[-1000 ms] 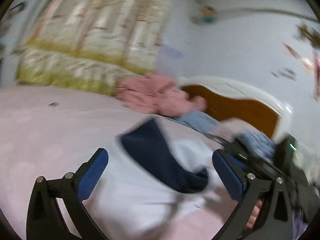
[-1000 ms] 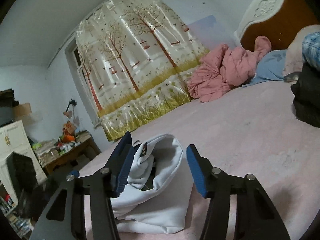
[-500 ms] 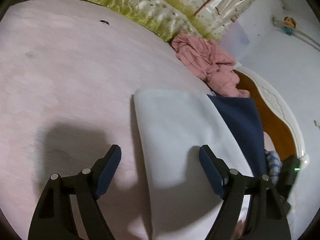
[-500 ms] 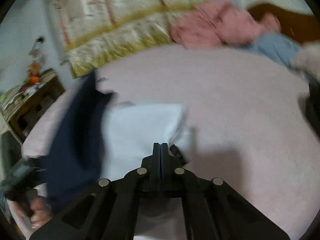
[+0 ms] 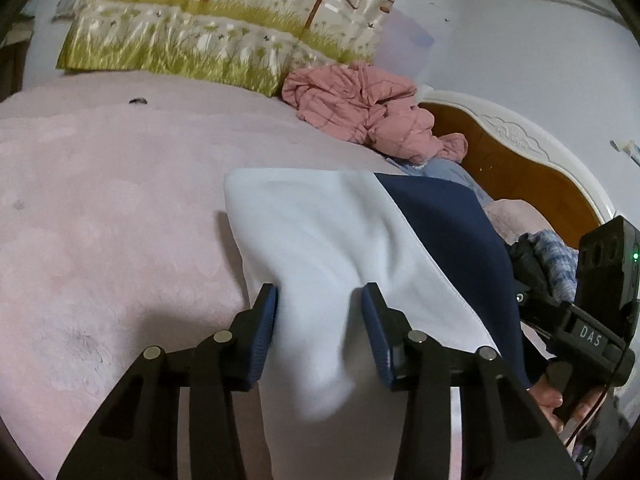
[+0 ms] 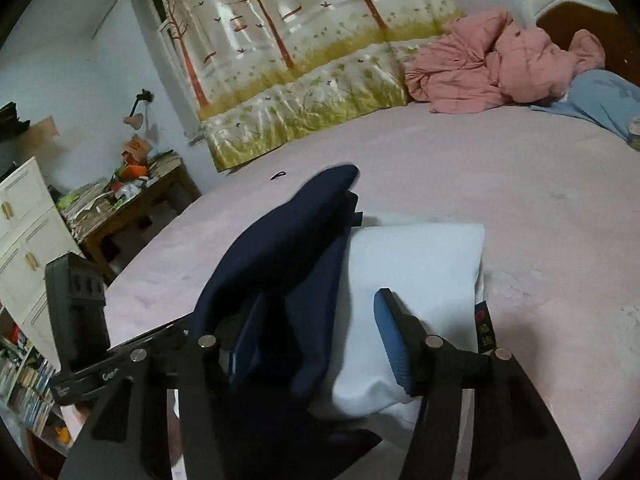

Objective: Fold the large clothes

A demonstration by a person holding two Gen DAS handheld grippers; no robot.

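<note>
A soft white and navy garment (image 5: 340, 240) lies folded on the pink, faintly embossed bed cover (image 5: 100, 240), near the bed's front edge. Its white panel is smooth and roughly rectangular with rounded corners; the navy part (image 6: 280, 248) is matte and rises in a limp fold along one side. A small dark label shows at the white edge in the right wrist view.

The left gripper (image 5: 318, 336) has just been closing; its ribbed blue pads straddle a raised ridge of white cloth, seemingly not yet pinching it. The right gripper (image 6: 316, 340) has just been opening, its jaws apart with navy and white fabric between them; navy cloth drapes over its left pad, hiding the contact.

A crumpled pink quilt (image 5: 360, 108) sits by the carved headboard (image 5: 520, 160). The garment's near end is cut off behind the gripper frames.
</note>
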